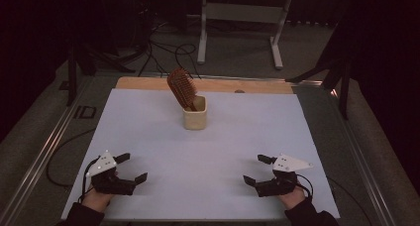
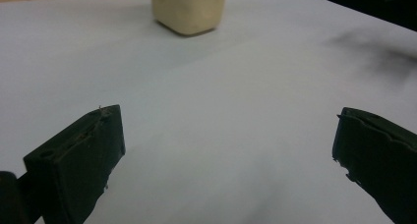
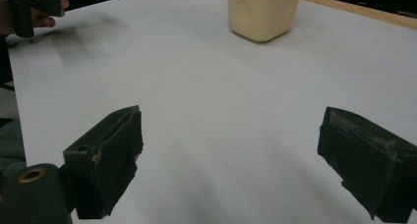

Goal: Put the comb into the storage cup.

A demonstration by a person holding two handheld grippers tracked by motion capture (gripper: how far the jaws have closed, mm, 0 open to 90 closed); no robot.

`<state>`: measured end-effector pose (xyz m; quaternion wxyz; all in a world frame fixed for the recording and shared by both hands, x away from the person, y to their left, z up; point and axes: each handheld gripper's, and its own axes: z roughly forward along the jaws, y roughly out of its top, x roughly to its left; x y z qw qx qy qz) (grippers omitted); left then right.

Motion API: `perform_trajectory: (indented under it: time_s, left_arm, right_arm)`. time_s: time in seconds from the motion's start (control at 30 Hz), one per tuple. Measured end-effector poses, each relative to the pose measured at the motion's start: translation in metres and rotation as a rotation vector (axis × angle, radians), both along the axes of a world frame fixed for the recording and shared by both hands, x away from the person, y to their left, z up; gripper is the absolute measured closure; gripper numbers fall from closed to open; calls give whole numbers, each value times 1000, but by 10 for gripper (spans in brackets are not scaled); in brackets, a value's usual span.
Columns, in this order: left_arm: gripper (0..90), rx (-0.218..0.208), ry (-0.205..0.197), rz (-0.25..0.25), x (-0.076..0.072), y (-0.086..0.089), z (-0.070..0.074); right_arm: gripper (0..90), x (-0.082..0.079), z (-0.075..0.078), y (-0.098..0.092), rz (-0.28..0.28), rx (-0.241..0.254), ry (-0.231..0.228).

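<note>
Left gripper [image 1: 131,167] agape, right gripper [image 1: 256,169] likewise

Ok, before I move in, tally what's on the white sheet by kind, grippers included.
Hairbrush: 1, brown, standing tilted in the cup
Cup: 1, cream
Grippers: 2, left gripper and right gripper, both open and holding nothing
Total: 4

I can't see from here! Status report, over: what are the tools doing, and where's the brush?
Left tool and right tool open, holding nothing. Brown wooden hairbrush stands tilted in cream cup, mid-table. Nothing in between.
</note>
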<state>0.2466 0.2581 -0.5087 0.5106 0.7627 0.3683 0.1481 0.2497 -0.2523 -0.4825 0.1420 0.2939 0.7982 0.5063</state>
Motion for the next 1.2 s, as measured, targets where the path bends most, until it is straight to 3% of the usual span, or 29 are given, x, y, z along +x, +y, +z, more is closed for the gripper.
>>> perform_trajectory:
  time_s: [0.27,0.4,0.43,0.63,1.2]
  left_arm:
    - [1,10,-19,22,-7,10,-4]
    - [1,-29,-6,23,-6,11,-6]
    - [1,-1,-16,21,-7,11,-7]
    - [1,22,-27,8,-9,8,-6]
    - [1,8,-26,5,-11,11,-5]
  right_arm:
    - [97,2,-2,-1,-1,-5,0]
    - [97,1,-2,0,-2,-7,5]
    - [97,1,-2,-1,-1,-8,2]
    - [97,2,-3,-1,4,-9,0]
    - [97,4,-5,3,10,-15,9]
